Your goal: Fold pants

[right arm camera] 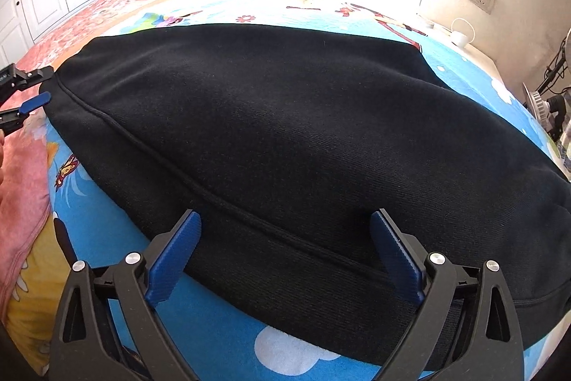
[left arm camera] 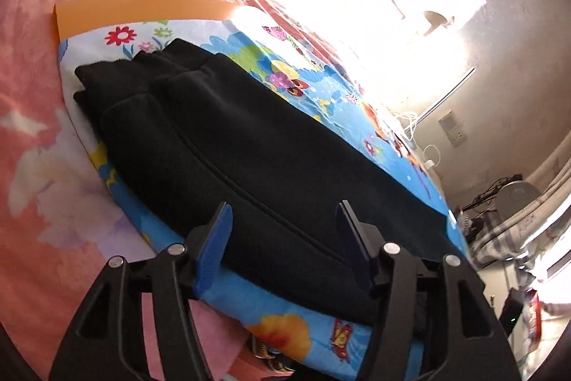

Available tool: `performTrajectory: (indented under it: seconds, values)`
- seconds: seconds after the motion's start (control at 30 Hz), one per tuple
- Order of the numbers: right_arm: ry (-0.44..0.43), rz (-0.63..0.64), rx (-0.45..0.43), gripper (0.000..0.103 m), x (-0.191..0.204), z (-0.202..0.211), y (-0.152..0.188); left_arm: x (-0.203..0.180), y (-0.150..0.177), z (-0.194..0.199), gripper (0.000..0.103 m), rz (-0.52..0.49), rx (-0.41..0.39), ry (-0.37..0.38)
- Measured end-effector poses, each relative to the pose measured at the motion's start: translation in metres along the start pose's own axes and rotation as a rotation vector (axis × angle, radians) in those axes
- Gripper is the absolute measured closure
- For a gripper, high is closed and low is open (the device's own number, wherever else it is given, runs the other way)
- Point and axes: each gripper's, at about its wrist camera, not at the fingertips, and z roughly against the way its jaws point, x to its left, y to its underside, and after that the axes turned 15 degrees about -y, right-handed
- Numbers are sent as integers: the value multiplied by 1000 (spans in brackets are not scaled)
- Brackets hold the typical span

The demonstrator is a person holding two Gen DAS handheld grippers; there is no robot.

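1. So the pants [left arm camera: 249,145] are black, thick ribbed knit, already folded into one long flat bundle with a raised seam running down the length. Fabric looks smooth, no big wrinkles.
2. They're lying on a bright blue cartoon-print sheet [left arm camera: 307,334] with flowers and butterflies, which sits on top of a pink floral bedspread [left arm camera: 43,131]. An orange board [left arm camera: 142,13] pokes out from under the far end of the sheet.
3. In the left wrist view the long axis runs from near the camera away toward the upper left, where several stacked cuff or hem layers end the bundle. In the right wrist view it stretches across the frame, left to right.
4. Left gripper [left arm camera: 282,220]: jaws partly apart, hovering over the near edge of the pants, nothing pinched between the blue pads [left arm camera: 214,249].
5. Right gripper [right arm camera: 285,231]: spread wide, straddling the seam at the near edge, pads not pressing on the cloth as far as I can see.
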Motion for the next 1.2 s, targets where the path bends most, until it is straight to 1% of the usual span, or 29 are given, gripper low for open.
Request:
performTrajectory:
  seconds: [0.03,0.07,0.1,0.17,0.2,0.23,0.3,0.33,0.37,0.4,0.43,0.47,0.53,0.57,0.6,0.63,0.67,0.7,0.73,0.77,0.8,0.83,0.87,0.9,0.93,1.0,1.07,1.13,1.2]
  values:
    - [-3,-5,0,11,-1,0,1,1,-1,-8,43,-54,20,-24]
    - [-4,-7,-1,11,-1,1,1,8,-3,-17,44,-60,49,-67]
    - [-3,-7,-1,11,-1,1,1,22,-6,-19,53,-19,58,-88]
    - [1,-6,-2,11,-1,0,1,50,-17,-11,53,73,38,-104]
    - [0,-8,-1,11,-1,0,1,57,-25,-6,53,94,11,-121]
    - [0,-10,-1,11,-1,0,1,63,-31,0,53,98,-4,-108]
    - [8,-9,0,11,0,0,0,68,-45,2,55,73,-4,-41]
    - [12,-8,0,11,1,0,0,68,-50,-1,54,44,11,-56]
    - [11,-14,-2,11,1,0,0,66,-59,-14,60,23,41,-120]
    - [4,-26,-3,9,0,0,1,72,-67,-26,88,27,86,-187]
    - [-1,-38,-4,4,-1,1,1,77,-76,-33,103,48,107,-243]
    - [-1,-51,-3,5,-4,0,2,76,-82,-28,101,40,79,-262]
    - [-12,-69,-5,4,-7,0,2,53,-92,-13,77,-65,-38,-361]
    - [-8,-67,-3,5,-6,0,2,40,-97,-12,65,-101,-59,-344]
    - [-4,-64,4,5,-6,0,1,30,-102,-16,63,-120,-45,-288]
    - [-7,-66,28,5,-6,1,0,21,-104,-23,63,-132,-17,-235]
    - [-22,-81,55,5,-8,4,-3,15,-106,-33,61,-137,13,-206]
    - [-25,-102,80,7,-10,10,-8,13,-106,-45,59,-146,42,-243]
    - [-9,-117,104,7,-11,19,-15,12,-105,-57,61,-160,63,-370]
    - [22,-112,116,7,-9,34,-25,15,-105,-63,59,-156,66,-512]
    - [61,-95,116,6,-5,54,-36,19,-104,-61,45,-119,63,-557]
    - [97,-79,115,6,1,76,-49,21,-103,-56,45,-79,47,-546]
    - [121,-68,125,5,8,99,-63,18,-101,-50,46,-82,30,-557]
    - [131,-58,144,5,15,119,-76,10,-98,-45,46,-110,13,-571]
    - [126,-40,158,5,24,138,-89,1,-92,-41,45,-137,7,-560]
    - [114,31,168,6,45,175,-115,-15,-82,-36,45,-155,30,-496]
    - [149,97,141,5,65,207,-135,-31,-73,-34,45,-171,45,-474]
    - [177,144,119,5,78,231,-148,-42,-66,-30,45,-177,42,-466]
    - [184,154,121,5,81,244,-155,-47,-62,-26,41,-168,48,-457]
